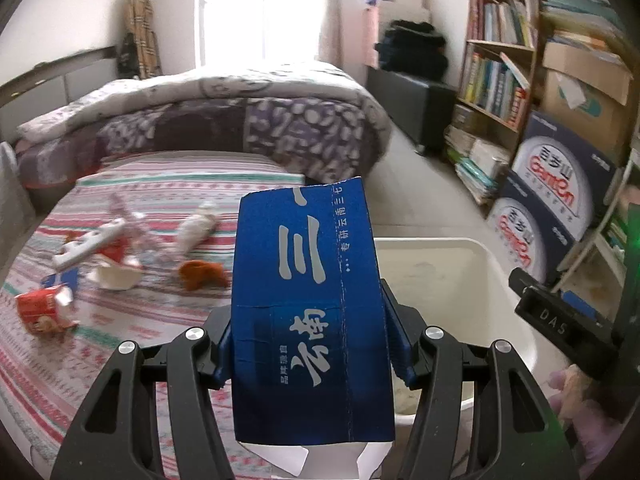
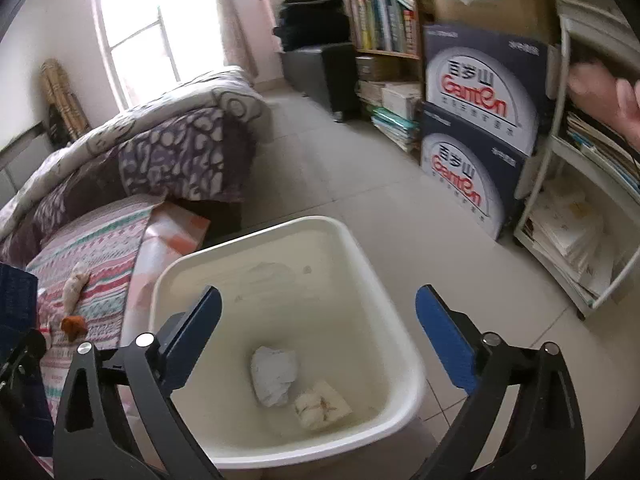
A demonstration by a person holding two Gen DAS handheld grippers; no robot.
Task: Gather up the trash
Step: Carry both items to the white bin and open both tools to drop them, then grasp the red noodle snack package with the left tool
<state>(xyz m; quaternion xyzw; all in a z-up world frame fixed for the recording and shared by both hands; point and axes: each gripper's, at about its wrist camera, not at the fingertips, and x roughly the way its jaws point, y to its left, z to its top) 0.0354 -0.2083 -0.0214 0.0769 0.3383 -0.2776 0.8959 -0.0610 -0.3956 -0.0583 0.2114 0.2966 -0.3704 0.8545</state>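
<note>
My left gripper [image 1: 310,344] is shut on a flattened blue box [image 1: 308,300] with white Chinese lettering, held up at the bed's edge beside the white bin [image 1: 492,280]. Several pieces of trash lie on the striped bedsheet: a red carton [image 1: 44,306], a white cup [image 1: 114,278], a brown scrap [image 1: 202,274] and a white wrapper [image 1: 196,228]. My right gripper [image 2: 318,340] is open and empty, above the white bin [image 2: 384,280]. In the bin lie a crumpled white tissue [image 2: 274,376] and a stained wad [image 2: 322,404].
A folded purple quilt [image 1: 240,120] covers the far half of the bed. Stacked Ganten boxes [image 2: 476,128] and bookshelves [image 2: 380,20] line the right wall. Tiled floor [image 2: 340,168] lies between the bed and the shelves. A white rack [image 2: 580,200] stands at far right.
</note>
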